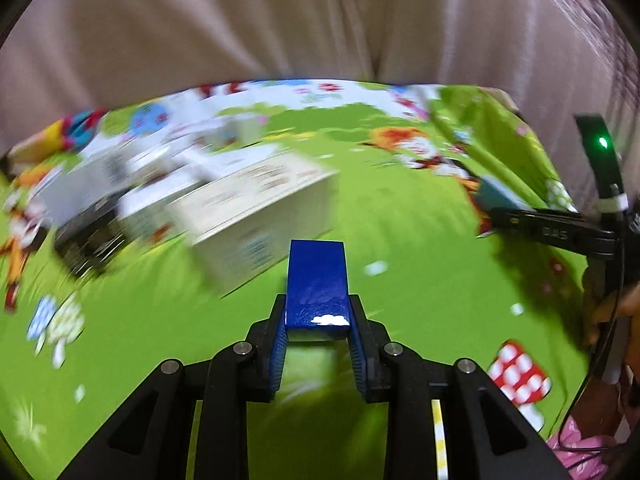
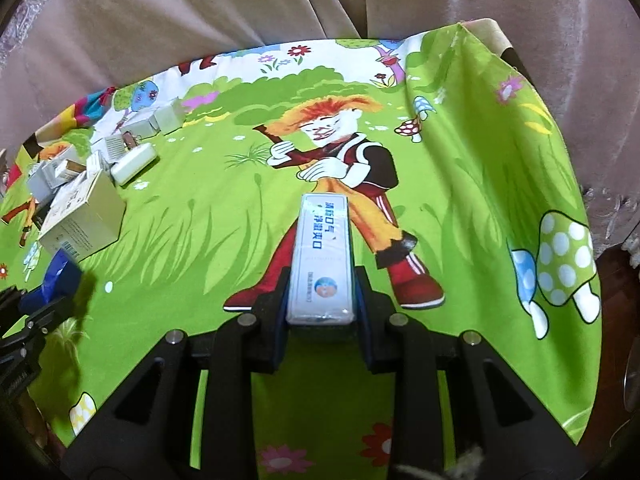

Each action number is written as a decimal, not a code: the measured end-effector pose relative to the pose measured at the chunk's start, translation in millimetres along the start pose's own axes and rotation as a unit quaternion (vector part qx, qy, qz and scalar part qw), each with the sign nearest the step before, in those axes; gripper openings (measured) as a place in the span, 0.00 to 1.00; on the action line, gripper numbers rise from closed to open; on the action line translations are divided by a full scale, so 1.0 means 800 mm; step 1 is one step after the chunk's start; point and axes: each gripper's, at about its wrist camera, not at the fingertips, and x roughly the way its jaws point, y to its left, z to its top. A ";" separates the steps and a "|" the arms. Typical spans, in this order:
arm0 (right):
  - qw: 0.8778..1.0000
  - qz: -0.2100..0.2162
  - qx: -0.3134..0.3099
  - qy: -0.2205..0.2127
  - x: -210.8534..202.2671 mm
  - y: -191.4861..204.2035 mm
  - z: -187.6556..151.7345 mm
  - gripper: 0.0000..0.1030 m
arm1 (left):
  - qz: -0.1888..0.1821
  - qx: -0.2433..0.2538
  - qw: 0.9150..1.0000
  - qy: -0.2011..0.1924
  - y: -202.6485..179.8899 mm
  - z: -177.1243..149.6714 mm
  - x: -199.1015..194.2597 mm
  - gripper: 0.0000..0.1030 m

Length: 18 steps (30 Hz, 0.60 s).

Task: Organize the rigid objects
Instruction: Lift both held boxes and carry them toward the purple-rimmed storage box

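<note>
My left gripper (image 1: 318, 316) is shut on a glossy blue box (image 1: 316, 284) and holds it above the green cartoon cloth (image 1: 420, 240). The same blue box (image 2: 60, 278) shows at the left edge of the right wrist view. My right gripper (image 2: 322, 292) is shut on a long white box with blue Chinese print (image 2: 323, 258), held above the cloth (image 2: 460, 160) over the printed cartoon boy. The right gripper with its box (image 1: 500, 196) also shows at the right of the left wrist view.
A heap of white and beige cartons (image 2: 82, 216) with a white oblong case (image 2: 134, 162) lies at the cloth's left; it is blurred in the left wrist view (image 1: 256, 208). A beige curtain (image 2: 240, 12) hangs behind. The cloth drops off at the right edge (image 2: 576, 184).
</note>
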 end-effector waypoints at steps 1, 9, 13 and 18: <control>1.000 0.001 -0.004 0.000 0.000 0.002 0.000 0.32 | 0.004 -0.012 1.000 -0.002 0.010 -0.002 -0.003 0.28; 0.993 0.062 -0.100 0.022 -0.017 0.100 -0.026 0.32 | 0.049 -0.110 0.993 0.000 0.092 -0.021 -0.012 0.28; 0.985 0.088 -0.148 0.007 -0.035 0.155 -0.036 0.32 | 0.063 -0.120 0.991 0.001 0.102 -0.025 -0.019 0.28; 0.982 0.069 -0.150 -0.091 -0.086 0.174 -0.030 0.32 | 0.099 -0.113 0.988 -0.040 0.096 -0.010 -0.064 0.28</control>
